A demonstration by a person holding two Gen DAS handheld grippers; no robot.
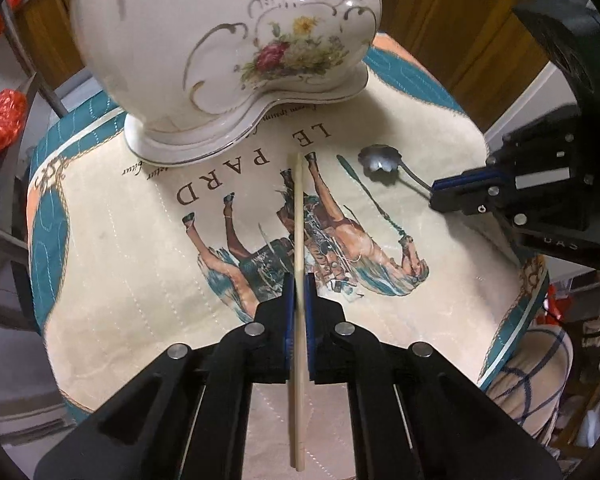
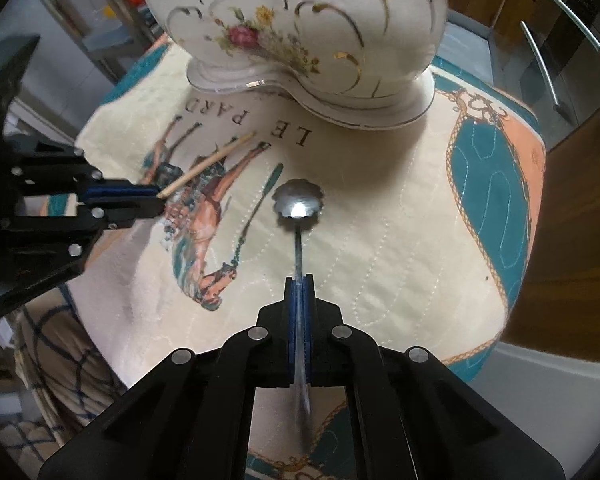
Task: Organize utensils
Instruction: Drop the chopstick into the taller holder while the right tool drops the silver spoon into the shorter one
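The left gripper [image 1: 299, 292] is clamped on a wooden chopstick [image 1: 298, 216] pointing straight ahead of its fingers. The right gripper [image 2: 299, 294] pinches the handle of a metal spoon [image 2: 298, 204] with a scalloped bowl, held just ahead. Both hover above a quilted cloth [image 2: 400, 240] printed with a horse. Beyond both tips stands a floral porcelain holder [image 1: 220, 40]; its top is cut off, contents unseen.

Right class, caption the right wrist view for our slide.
Right tool grips a scalloped spoon before a floral porcelain pot.
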